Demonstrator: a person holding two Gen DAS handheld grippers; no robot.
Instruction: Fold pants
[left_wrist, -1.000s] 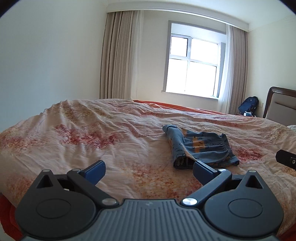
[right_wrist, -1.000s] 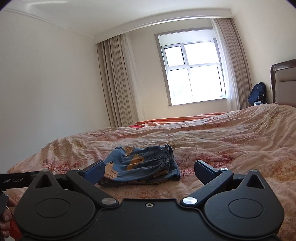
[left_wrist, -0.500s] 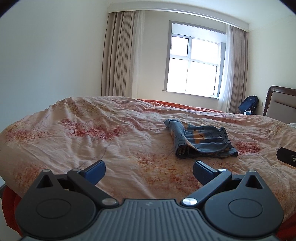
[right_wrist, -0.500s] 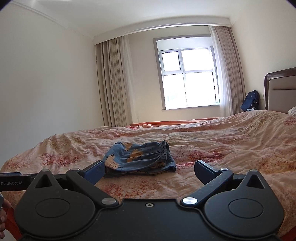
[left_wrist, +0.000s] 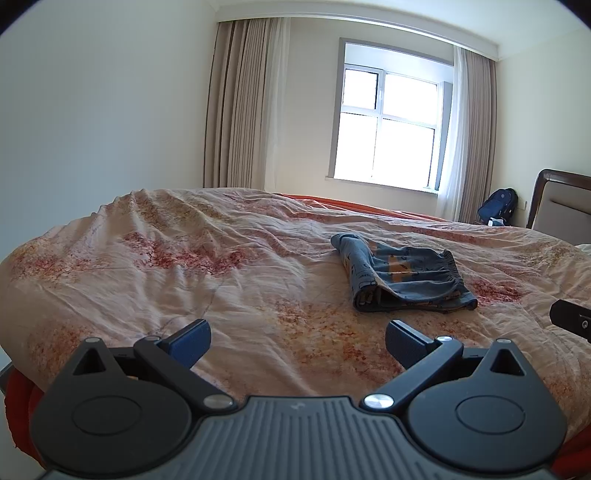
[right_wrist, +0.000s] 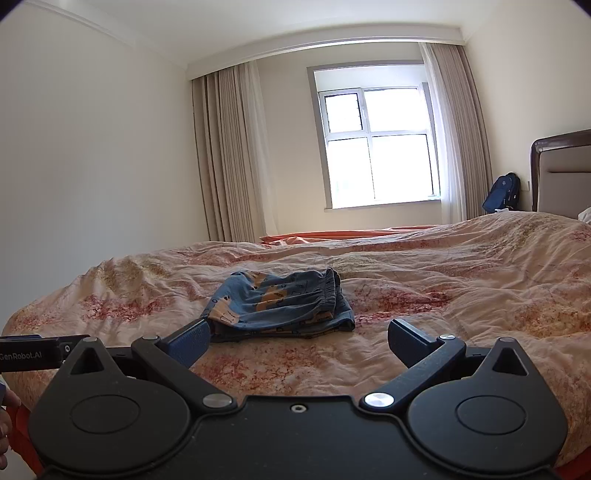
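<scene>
The blue patterned pants (left_wrist: 402, 277) lie folded in a compact stack on the floral bedspread (left_wrist: 221, 273). They also show in the right wrist view (right_wrist: 280, 306), just beyond my fingers. My left gripper (left_wrist: 297, 339) is open and empty, held back from the pants near the bed's edge. My right gripper (right_wrist: 299, 341) is open and empty, and its left fingertip (right_wrist: 192, 341) overlaps the near left corner of the pants in the image. The right gripper's body (left_wrist: 570, 319) shows at the right edge of the left wrist view.
A wooden headboard (left_wrist: 561, 203) stands at the right. A blue backpack (left_wrist: 496, 208) leans below the window (left_wrist: 391, 127). Curtains (left_wrist: 240, 107) hang on both sides. An orange sheet (right_wrist: 343, 234) shows along the bed's far edge.
Both grippers have pulled back from the folded pants and tilted upward, so the pants look farther away. Both stay open and the pants lie unchanged.
</scene>
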